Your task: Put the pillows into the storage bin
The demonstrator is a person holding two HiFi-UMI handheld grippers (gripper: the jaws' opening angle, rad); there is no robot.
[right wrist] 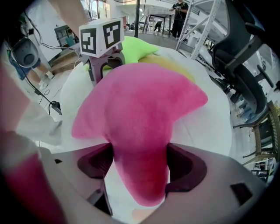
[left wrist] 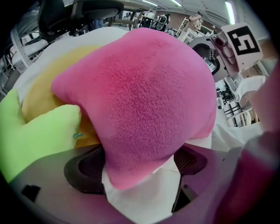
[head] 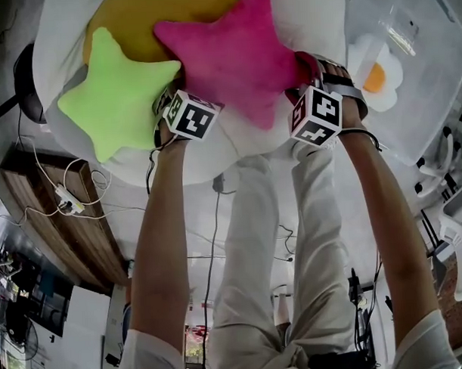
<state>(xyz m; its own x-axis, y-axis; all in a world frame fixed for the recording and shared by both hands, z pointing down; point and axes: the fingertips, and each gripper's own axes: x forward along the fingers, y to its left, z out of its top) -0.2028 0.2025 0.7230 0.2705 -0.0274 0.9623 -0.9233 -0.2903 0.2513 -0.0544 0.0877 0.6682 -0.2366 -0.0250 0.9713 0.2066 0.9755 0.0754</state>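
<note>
Clamping a pink plush star pillow (head: 238, 55), the right gripper (right wrist: 139, 164) squeezes one point. The left gripper (left wrist: 140, 164) straddles another, jaws apart.

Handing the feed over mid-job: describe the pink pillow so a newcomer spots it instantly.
Find the big white cushion with the yellow centre. Two star-shaped pillows show against it. The pink pillow is the right-hand star, beside the lime-green pillow.

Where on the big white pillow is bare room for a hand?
Bare: edge of the white pillow right of the pink star, and the strip below the green star. Crowded: the middle, stars over the yellow patch.
</note>
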